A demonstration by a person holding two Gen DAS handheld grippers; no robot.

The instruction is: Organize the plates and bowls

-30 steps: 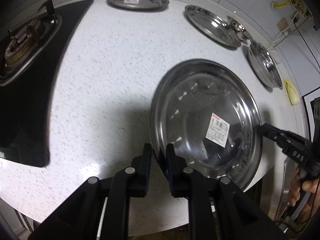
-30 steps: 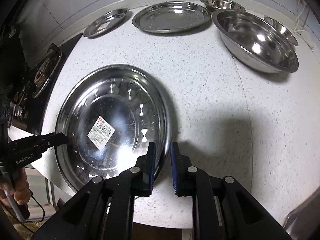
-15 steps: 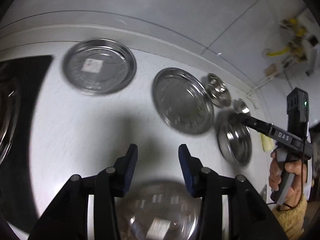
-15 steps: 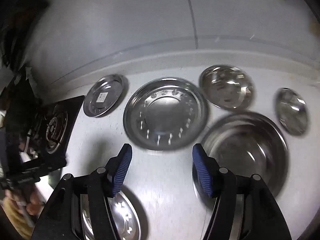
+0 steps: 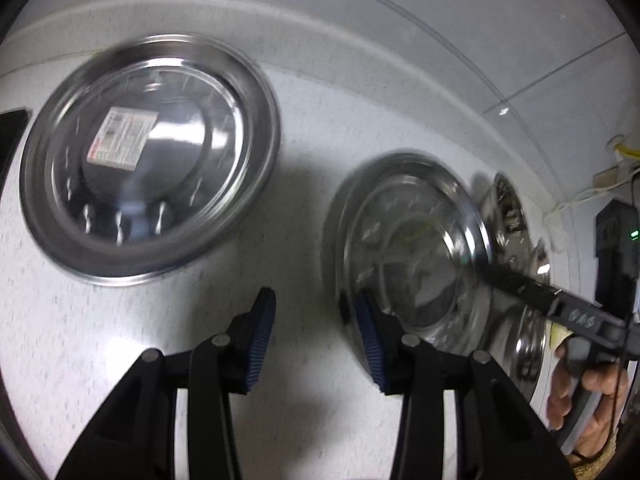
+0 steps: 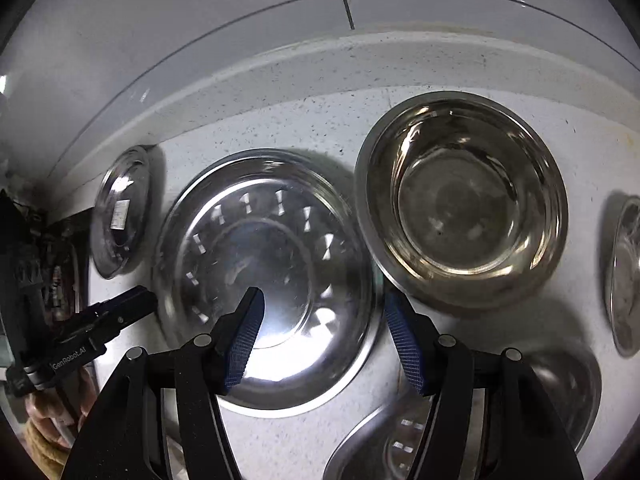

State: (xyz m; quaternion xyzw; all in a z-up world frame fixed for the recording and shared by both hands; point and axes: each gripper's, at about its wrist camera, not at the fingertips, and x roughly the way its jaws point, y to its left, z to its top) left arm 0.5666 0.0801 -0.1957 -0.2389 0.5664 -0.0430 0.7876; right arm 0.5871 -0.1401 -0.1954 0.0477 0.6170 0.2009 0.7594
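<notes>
A medium steel plate [image 6: 264, 280] lies on the white speckled counter between both grippers; it also shows in the left wrist view [image 5: 412, 264]. My left gripper [image 5: 316, 336] is open and empty, its jaws straddling that plate's left rim. My right gripper [image 6: 324, 340] is open and empty, its jaws straddling the plate's right rim. A small steel plate with a label [image 5: 148, 156] lies to the left, also seen in the right wrist view [image 6: 120, 212]. A deep steel bowl [image 6: 460, 200] sits right of the medium plate.
More steel dishes lie at the right edge [image 6: 624, 272] and lower right [image 6: 400, 444] of the right wrist view. A tiled wall [image 6: 240, 20] and raised counter lip [image 5: 320, 28] run behind. A black stove edge [image 5: 12, 128] lies far left.
Both grippers let go of the large labelled plate, opened, and moved forward across the counter to the back row. They now flank the medium plate.
</notes>
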